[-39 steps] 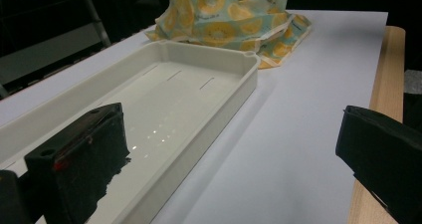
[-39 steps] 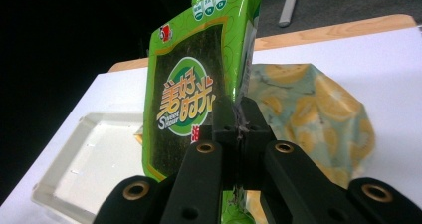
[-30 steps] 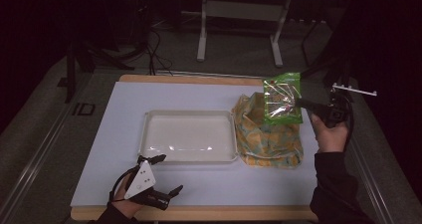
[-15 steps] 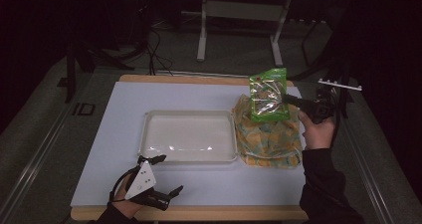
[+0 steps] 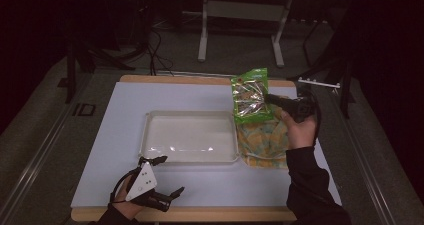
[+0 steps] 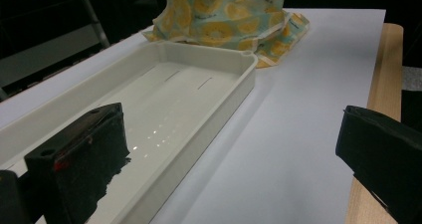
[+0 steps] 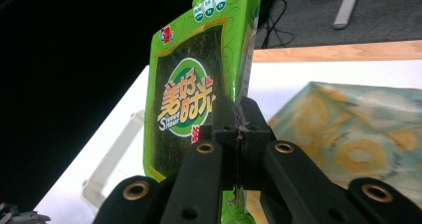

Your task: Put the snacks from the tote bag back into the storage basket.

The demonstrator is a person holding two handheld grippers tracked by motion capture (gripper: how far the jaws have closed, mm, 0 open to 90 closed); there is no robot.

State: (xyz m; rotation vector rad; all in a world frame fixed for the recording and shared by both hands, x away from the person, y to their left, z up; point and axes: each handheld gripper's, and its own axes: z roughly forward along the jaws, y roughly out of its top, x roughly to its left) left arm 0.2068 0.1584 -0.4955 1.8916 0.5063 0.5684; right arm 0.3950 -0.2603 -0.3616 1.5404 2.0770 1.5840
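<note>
Right tongs [image 7: 239, 134] pinch the green packet [image 7: 199, 79] upright, long axis vertical; left tongs [image 5: 162, 177] gape empty.

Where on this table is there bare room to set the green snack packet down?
The white tray is bare inside, just left of the green snack packet pinched in the right claw. The table is bare behind the tray and along the front edge between both arms. It is crowded at the right, where the yellow patterned bag lies against the tray.

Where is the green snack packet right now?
In the high view the green snack packet is held upright in the right gripper, above the patterned cloth, right of the white tray.
</note>
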